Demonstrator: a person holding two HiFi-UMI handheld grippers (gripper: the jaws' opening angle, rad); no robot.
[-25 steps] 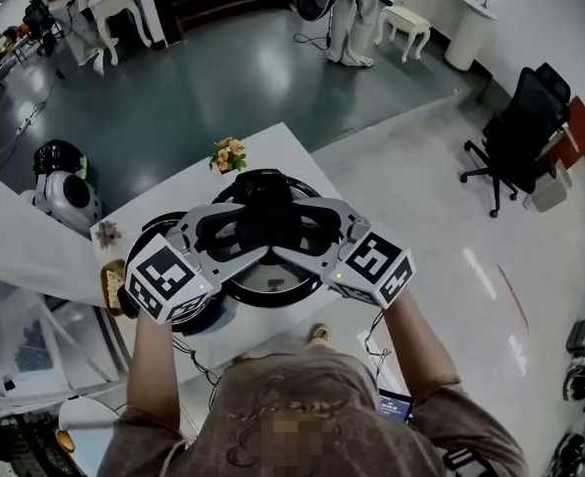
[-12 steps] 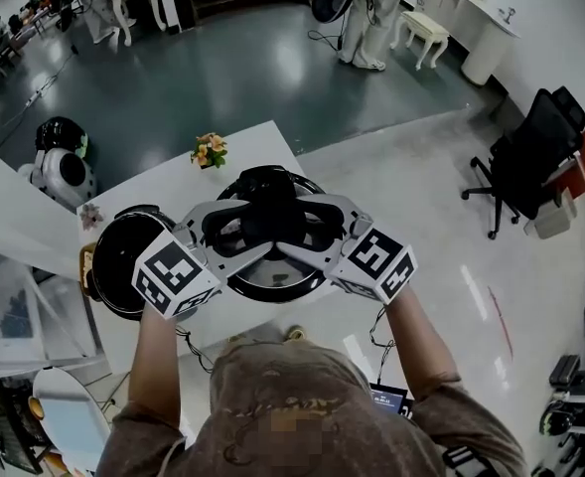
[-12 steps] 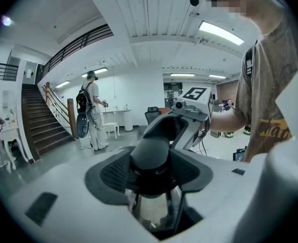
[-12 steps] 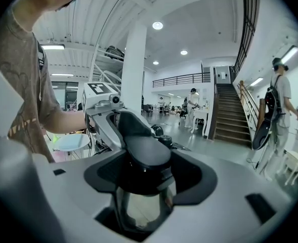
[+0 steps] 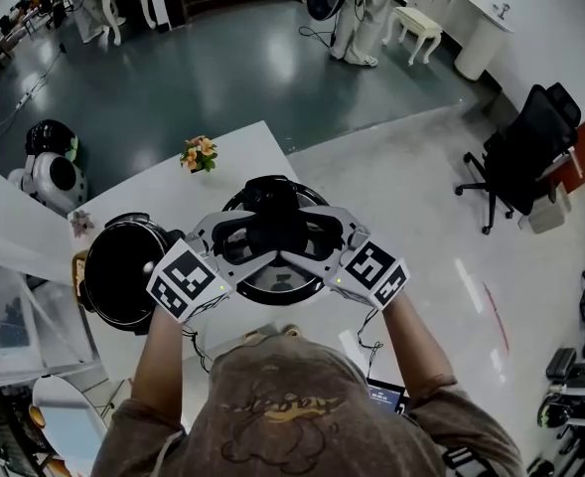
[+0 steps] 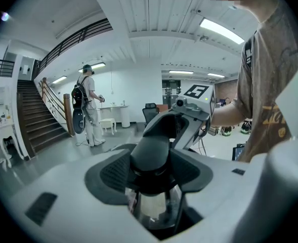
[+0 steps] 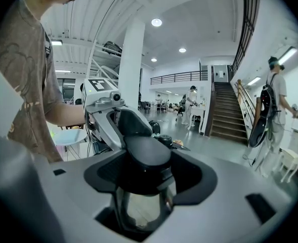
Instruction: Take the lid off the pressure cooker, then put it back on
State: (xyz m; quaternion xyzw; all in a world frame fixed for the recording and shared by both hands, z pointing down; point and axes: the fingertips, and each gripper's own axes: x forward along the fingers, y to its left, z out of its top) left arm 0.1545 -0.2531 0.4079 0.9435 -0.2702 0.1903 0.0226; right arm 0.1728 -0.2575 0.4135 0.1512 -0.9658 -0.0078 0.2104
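I note the lid [image 5: 272, 284] is off the pressure cooker pot [image 5: 123, 271] and sits just to that pot's right, over the white table [image 5: 237, 162]. I cannot tell whether it touches the tabletop. Its black handle [image 5: 272, 225] is grasped from both sides. The left gripper [image 5: 244, 238] has its jaws clamped on the handle's left side, the right gripper [image 5: 310, 238] on its right. The pot stands open near the table's left edge. A small bunch of flowers [image 5: 199, 153] stands at the far edge, well apart from the lid.
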